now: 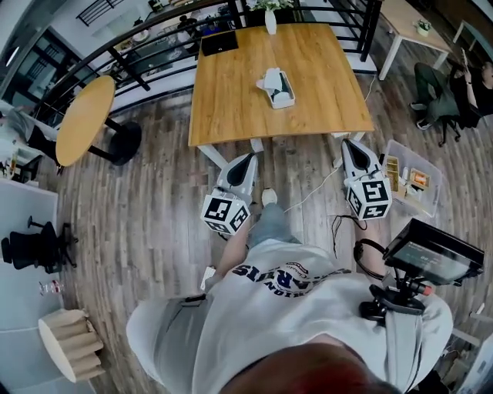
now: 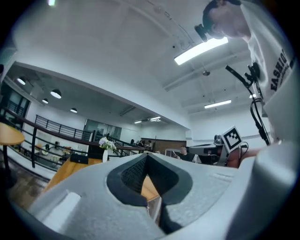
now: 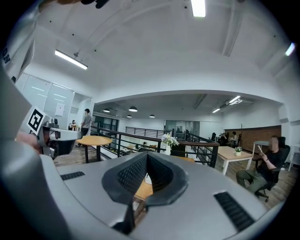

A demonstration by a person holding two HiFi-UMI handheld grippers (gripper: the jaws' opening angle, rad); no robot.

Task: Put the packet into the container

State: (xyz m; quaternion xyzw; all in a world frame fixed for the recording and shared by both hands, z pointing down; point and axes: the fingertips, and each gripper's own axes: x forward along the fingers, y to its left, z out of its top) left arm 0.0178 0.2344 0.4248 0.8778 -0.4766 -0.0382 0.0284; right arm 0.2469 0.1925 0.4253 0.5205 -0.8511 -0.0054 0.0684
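I'm holding left claw (image 1: 249, 159) and right claw (image 1: 348, 146) shut, empty and level, short of the bench (image 1: 231, 100); I'm not making out the container's (image 1: 276, 87) contents.

A rectangular wooden table (image 1: 231, 104) stands on white legs (image 1: 216, 156) on a plank floor (image 1: 154, 208). Near the middle of the top lies a white container (image 1: 282, 91) with a pale packet (image 1: 269, 78) against its left side; whether the packet is inside it cannot be told. A flat black case (image 1: 219, 42) sits at the far left corner. A white vase (image 1: 270, 21) of flowers stands at the far edge.
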